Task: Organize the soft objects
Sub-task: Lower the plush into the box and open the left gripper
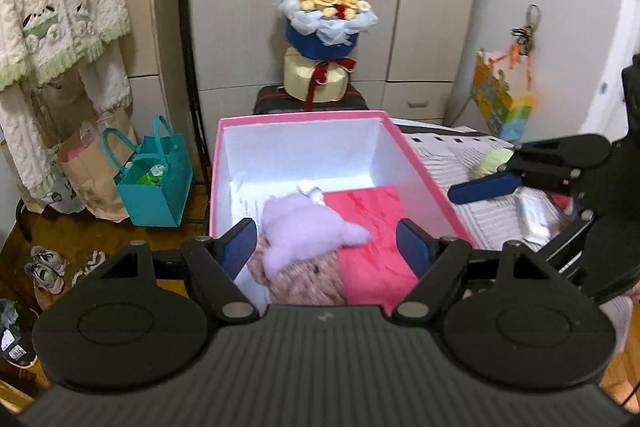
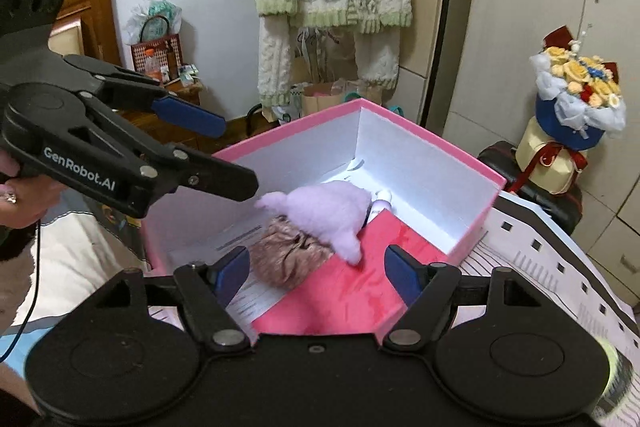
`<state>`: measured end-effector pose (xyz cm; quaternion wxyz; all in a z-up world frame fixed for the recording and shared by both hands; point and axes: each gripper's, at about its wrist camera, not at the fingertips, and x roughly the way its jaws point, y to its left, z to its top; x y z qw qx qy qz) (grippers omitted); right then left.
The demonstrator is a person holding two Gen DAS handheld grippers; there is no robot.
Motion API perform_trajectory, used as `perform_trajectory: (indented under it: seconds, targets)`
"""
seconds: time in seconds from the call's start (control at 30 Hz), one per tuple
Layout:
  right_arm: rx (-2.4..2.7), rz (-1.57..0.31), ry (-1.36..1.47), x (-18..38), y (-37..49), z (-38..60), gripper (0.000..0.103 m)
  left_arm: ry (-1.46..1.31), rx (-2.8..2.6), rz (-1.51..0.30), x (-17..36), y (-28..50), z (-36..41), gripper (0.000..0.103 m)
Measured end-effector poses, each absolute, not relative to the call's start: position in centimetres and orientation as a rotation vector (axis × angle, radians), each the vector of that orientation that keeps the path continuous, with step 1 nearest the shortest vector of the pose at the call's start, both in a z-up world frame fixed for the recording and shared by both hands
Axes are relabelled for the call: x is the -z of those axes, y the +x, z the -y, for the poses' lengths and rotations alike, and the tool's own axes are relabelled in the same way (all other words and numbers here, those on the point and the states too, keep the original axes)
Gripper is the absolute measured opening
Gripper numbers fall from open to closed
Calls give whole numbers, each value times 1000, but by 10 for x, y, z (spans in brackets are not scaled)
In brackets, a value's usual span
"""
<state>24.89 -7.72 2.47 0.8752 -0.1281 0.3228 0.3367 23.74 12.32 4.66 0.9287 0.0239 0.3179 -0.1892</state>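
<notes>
So far a lilac plush toy (image 1: 308, 227), a brown one (image 1: 304, 279) and a red cloth (image 1: 372, 247) lie inside the pink box (image 1: 300, 117), while both tongs, left (image 1: 328, 247) and right (image 2: 316, 275), hang released and empty, and a green toy (image 1: 494, 161) waits on the bed beside the box's right edge.

The only lettering that reads clearly is "GenRobot.AI", in pale letters on the black side of the left gripper (image 2: 224, 155), seen from the right wrist view. A printed sheet (image 2: 244, 243) on the floor of the pink box (image 2: 476, 163) carries lines of text, probably too blurred to read.
</notes>
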Motion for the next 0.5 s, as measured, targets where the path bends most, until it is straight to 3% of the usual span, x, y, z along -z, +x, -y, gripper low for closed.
perform_trajectory:
  seconds: [0.5]
  targets:
    - [-639,-630,-239,-55,133,135,90,230,553,-564,-72,114,-78,87]
